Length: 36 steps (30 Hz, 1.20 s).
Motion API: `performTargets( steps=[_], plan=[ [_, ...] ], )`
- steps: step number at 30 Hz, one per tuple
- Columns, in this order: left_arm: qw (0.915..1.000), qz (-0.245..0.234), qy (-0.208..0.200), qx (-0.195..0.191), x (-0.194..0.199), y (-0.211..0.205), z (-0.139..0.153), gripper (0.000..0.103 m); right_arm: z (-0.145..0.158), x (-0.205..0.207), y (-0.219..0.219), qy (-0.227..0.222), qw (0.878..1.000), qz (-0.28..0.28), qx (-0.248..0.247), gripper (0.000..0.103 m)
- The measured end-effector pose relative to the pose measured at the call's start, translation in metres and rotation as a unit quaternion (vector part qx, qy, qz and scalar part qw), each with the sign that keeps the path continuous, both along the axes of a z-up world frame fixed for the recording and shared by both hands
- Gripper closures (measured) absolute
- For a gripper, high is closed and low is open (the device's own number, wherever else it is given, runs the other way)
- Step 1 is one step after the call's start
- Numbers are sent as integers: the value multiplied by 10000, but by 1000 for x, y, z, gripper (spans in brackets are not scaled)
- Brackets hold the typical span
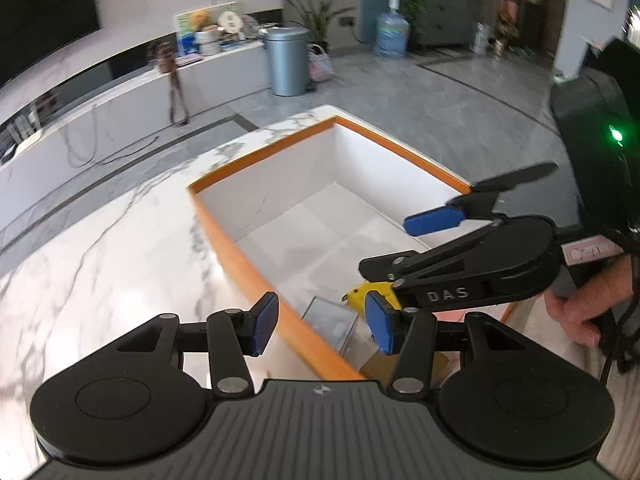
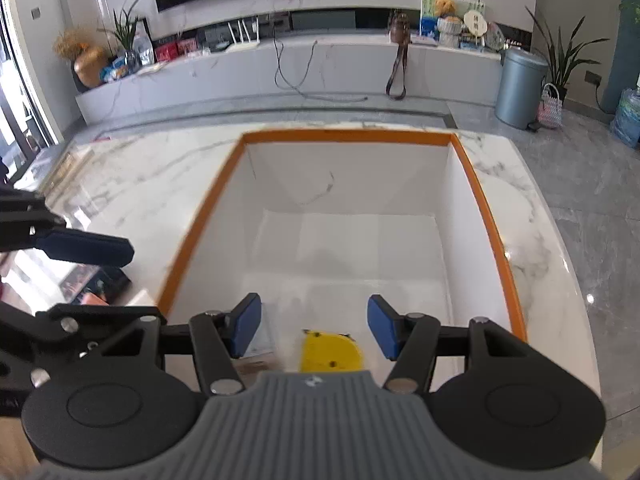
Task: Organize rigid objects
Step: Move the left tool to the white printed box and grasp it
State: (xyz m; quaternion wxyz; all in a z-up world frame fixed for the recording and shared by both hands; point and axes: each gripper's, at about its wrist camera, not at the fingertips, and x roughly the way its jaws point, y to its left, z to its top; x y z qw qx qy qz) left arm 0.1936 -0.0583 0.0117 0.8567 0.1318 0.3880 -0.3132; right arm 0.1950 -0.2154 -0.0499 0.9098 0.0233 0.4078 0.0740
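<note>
Yellow object (image 2: pixel 330 354) lies on the floor of the orange-rimmed white box (image 2: pixel 344 137), near wall, partly hidden by the right camera body; looks like a tape measure, not certain. Flat face up, rounded edge toward 3 o'clock in the right wrist view; long axis cannot tell, too much hidden. Clear plastic case (image 1: pixel 332 320) just beside it at 9 o'clock. Right hand-held gripper (image 2: pixel 314 326) released, nothing between pads, above the yellow object. Left hand-held gripper (image 1: pixel 322 326) also released, empty, over the box's near rim. Box sits on marble desk (image 2: pixel 132 184). Risk, my judgement: the two grippers are crowded close over the same corner and could knock together or clip the rim.
</note>
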Motion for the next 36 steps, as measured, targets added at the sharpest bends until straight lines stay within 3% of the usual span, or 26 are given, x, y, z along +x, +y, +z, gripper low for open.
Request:
performTargets(
  steps=[10, 18, 24, 30, 36],
  plan=[
    [9948, 942, 180, -346, -20, 74, -2, 44, 28, -36, 59, -528, 9973, 444, 265, 52],
    [9893, 1395, 340, -247, -30, 118, -14, 46, 23, -51, 120, -388, 9939, 951, 414, 58],
    [9922, 1078, 621, -78, -38, 118, -40, 45, 9, -49, 141, -137, 9942, 1051, 166, 73],
    [9933, 851, 748, 236, -31, 96, -58, 34, 1, -46, 142, -13, 9951, 985, -42, 73],
    [9917, 767, 910, 484, -19, 80, -78, 34, -5, -41, 141, 11, 9947, 987, -286, 73]
  ],
)
